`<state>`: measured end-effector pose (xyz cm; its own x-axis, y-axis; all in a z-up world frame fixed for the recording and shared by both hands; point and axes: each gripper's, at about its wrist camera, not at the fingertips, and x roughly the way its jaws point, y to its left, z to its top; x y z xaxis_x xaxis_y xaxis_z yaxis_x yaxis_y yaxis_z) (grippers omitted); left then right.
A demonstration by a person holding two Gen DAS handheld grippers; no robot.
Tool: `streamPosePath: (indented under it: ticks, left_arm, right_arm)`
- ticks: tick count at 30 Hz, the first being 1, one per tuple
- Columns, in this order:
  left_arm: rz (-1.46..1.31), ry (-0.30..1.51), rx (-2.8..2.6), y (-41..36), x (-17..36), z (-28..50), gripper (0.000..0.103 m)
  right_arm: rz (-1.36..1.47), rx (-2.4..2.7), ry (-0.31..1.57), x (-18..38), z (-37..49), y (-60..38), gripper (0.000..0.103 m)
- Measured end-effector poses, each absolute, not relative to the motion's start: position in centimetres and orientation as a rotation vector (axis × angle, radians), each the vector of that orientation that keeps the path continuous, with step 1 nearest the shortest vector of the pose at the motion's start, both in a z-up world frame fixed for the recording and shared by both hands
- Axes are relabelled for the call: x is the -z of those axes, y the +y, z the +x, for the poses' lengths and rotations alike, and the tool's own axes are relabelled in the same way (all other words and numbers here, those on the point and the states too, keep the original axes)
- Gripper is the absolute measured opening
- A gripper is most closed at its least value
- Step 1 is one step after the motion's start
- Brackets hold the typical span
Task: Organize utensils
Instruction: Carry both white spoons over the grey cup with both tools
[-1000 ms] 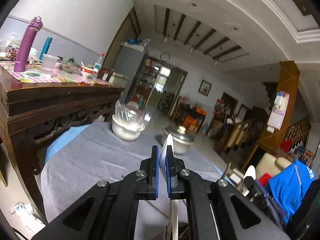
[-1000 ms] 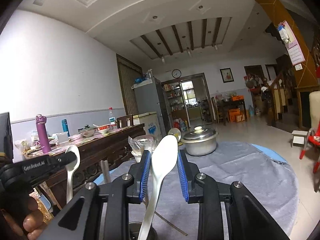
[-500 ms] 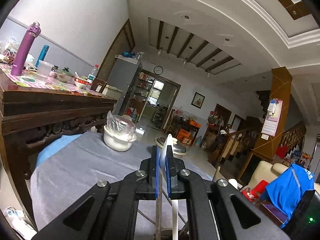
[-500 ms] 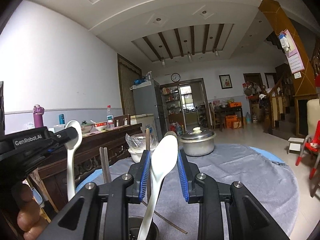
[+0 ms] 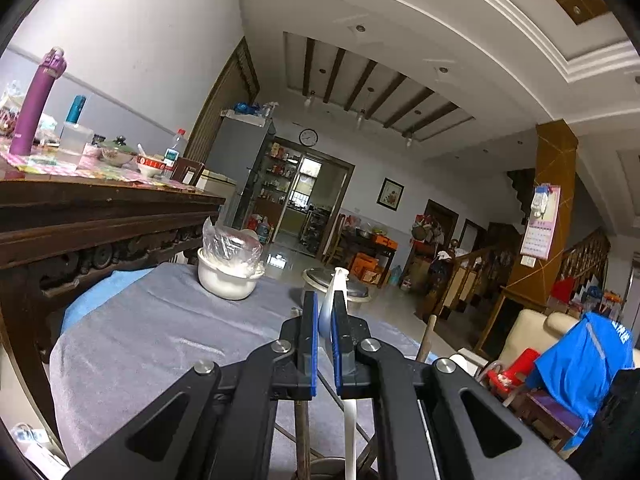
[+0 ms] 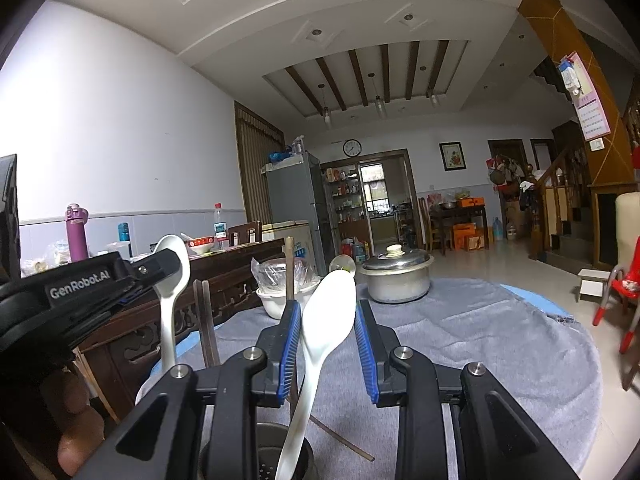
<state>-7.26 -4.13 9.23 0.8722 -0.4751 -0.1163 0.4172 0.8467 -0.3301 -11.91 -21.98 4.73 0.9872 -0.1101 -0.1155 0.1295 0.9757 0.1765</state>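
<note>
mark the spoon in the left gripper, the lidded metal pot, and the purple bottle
white spoon [image 6: 173, 268], right wrist view, on its bowl beside the left gripper's tip.
metal pot [image 6: 398, 280], right wrist view, on its side wall below the lid.
purple bottle [image 5: 36, 108], left wrist view, on the middle of its body.

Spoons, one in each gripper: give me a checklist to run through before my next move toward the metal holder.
1. Left gripper holding the left spoon: ok, fingers shut on the bowl, edge-on.
2. Right gripper holding the right spoon: ok, the bowl sits between both pads.
3. Right spoon's handle in the metal holder: ok, its end dips inside the rim.
4. Left spoon's handle over the holder: cannot tell, its lower end is cut off.
5. The spoons apart from each other: ok, a gap shows between them.
6. Chopsticks out of the way: cannot tell, they stand upright close to both spoons.
</note>
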Motion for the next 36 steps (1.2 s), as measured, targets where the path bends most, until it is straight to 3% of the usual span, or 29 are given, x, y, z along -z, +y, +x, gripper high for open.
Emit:
streamPosePath:
  ticks: [25,36]
  left_arm:
    - [-0.231,0.251,0.500,-5.1,-6.9,-5.5,0.006]
    - [-0.336,0.276,0.536,-3.9,-7.1,-4.8,0.006]
  right_arm:
    - [0.191,0.071,0.170,-3.5,-12.2,-22.3,0.031]
    - [0.174,0.052,0.199,-3.3,-12.4,-22.0,0.031]
